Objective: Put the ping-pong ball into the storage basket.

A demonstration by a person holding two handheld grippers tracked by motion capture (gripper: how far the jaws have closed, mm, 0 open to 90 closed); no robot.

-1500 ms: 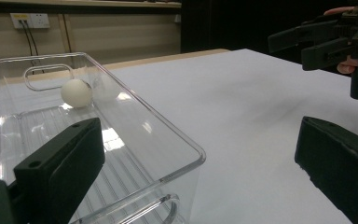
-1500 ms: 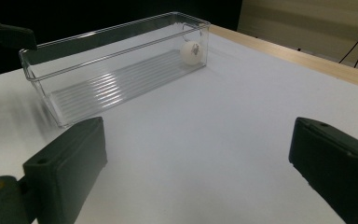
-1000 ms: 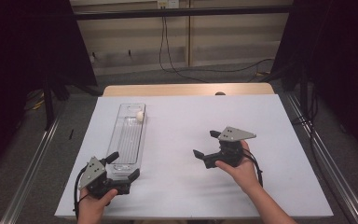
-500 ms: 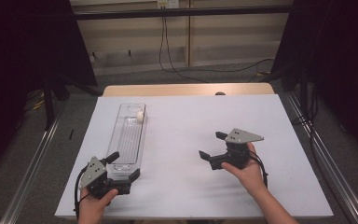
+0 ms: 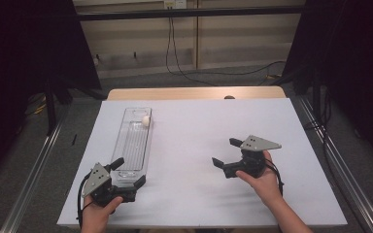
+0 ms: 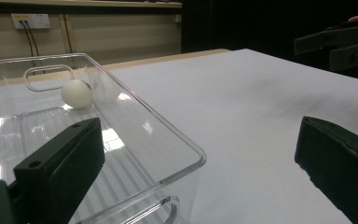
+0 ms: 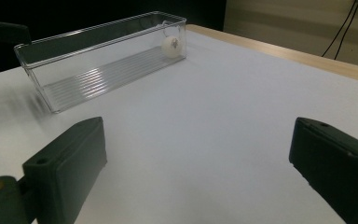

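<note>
**Both grippers spread, ball at the far end of the clear bin**

From the high view I see a white table (image 5: 189, 145) with a long clear plastic bin (image 5: 132, 143) lying lengthwise on its left half, running away from me. A small white ball (image 5: 146, 120) sits inside the bin near its far end, close to the cut-out handle in the end wall.

My left gripper (image 5: 128, 174) is at the bin's near end. Its jaws are spread wide and straddle the near right corner: in the left gripper view one jaw stands inside the bin above the ribbed floor, the other outside over bare table, with the bin's long right wall and near end wall between them. I cannot tell whether either jaw touches the plastic. The ball (image 6: 77, 94) rests on the bin floor far ahead of that inner jaw, by the far wall.

My right gripper (image 5: 226, 153) is on the right half of the table, well apart from the bin, pointing left toward it. Its jaws are also spread, with nothing between them but bare table. In the right gripper view the bin (image 7: 98, 56) lies across the far left, and the ball (image 7: 171, 46) shows through the clear wall at its right-hand end.

The right gripper (image 6: 340, 44) also shows at the upper right of the left gripper view, fingertips visible at its edge.
</note>
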